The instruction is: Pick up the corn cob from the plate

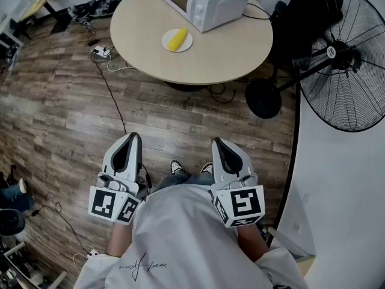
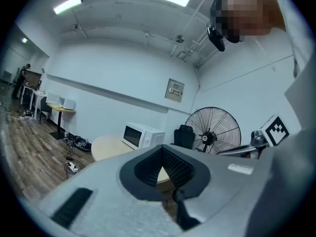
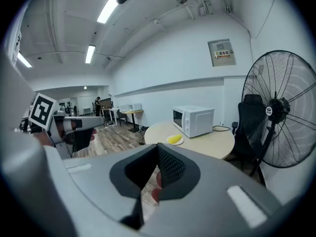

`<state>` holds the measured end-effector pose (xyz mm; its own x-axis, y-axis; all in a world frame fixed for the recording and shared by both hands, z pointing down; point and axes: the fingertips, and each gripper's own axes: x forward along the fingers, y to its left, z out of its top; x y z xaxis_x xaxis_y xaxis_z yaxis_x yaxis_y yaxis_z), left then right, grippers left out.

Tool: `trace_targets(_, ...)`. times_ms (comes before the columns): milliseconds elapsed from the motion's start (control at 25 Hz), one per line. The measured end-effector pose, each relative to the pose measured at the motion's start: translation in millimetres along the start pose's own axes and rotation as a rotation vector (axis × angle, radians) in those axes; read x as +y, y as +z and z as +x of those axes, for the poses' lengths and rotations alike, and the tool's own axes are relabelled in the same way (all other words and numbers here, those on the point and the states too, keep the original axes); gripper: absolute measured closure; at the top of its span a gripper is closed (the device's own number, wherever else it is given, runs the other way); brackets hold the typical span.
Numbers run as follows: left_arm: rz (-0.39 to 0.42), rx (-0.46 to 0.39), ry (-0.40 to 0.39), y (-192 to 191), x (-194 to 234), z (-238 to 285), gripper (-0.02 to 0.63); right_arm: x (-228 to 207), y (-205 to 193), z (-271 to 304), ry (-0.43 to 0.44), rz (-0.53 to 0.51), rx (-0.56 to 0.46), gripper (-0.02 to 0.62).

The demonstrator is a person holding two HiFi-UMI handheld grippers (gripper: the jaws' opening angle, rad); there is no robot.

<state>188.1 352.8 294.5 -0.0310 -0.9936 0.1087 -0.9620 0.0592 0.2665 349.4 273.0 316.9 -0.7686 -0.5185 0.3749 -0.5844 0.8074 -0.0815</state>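
The step in hand was the approach: the person stood well back from the table [image 1: 240, 53], both grippers held low near the waist. The left gripper [image 1: 133, 138] had its jaws together with nothing between them, and the right gripper [image 1: 217, 143] was likewise closed and empty. To do it well, the person would need to walk up to the table and open the chosen gripper before reaching in. Coming in from the open front side looked best, since the microwave [image 1: 204, 2] stood just behind and to the right of the plate [image 1: 187, 44]. Closing the jaws across the width of the corn [image 1: 176, 39], near its middle, would likely hold best. A grip near one end might let it swing.

The corn lay on the plate, on the left part of the table, its long axis slanted. It was yellow and roughly a tapered cylinder. Its surface was probably bumpy, though it showed too small to tell. The plate was small, round, white and shallow, so a nudge might slide it. The table top was round, pale and smooth. The grippers' pads [image 3: 170, 167] were dark and ribbed, suited to a rounded thing. The floor [image 1: 66, 119] was wood plank, and cables [image 1: 108, 83] trailed across it by the table, calling for careful footing.
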Motion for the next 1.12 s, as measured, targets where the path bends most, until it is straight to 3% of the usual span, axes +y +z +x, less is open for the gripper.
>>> trace_targets(400, 0.050, 0.055, 0.042, -7.0, 25.3, -6.9, 0.607, -5.0, -0.1, 10.4, -0.027, 0.070, -0.003, 0.584)
trace_targets(600, 0.036, 0.063, 0.069, -6.9, 36.1, -13.2, 0.607, -3.8, 9.7, 12.1, 0.044, 0.163, -0.066, 0.584)
trace_targets(840, 0.027, 0.066, 0.084, -6.1, 43.6, -15.7, 0.607, 1.7, 19.1, 16.0, 0.066, 0.147, -0.110, 0.584)
trace_targets(1120, 0.010, 0.065, 0.135, -5.9, 54.8, -14.6, 0.609, 8.7, 19.5, 31.7, 0.117, 0.171, -0.092, 0.584)
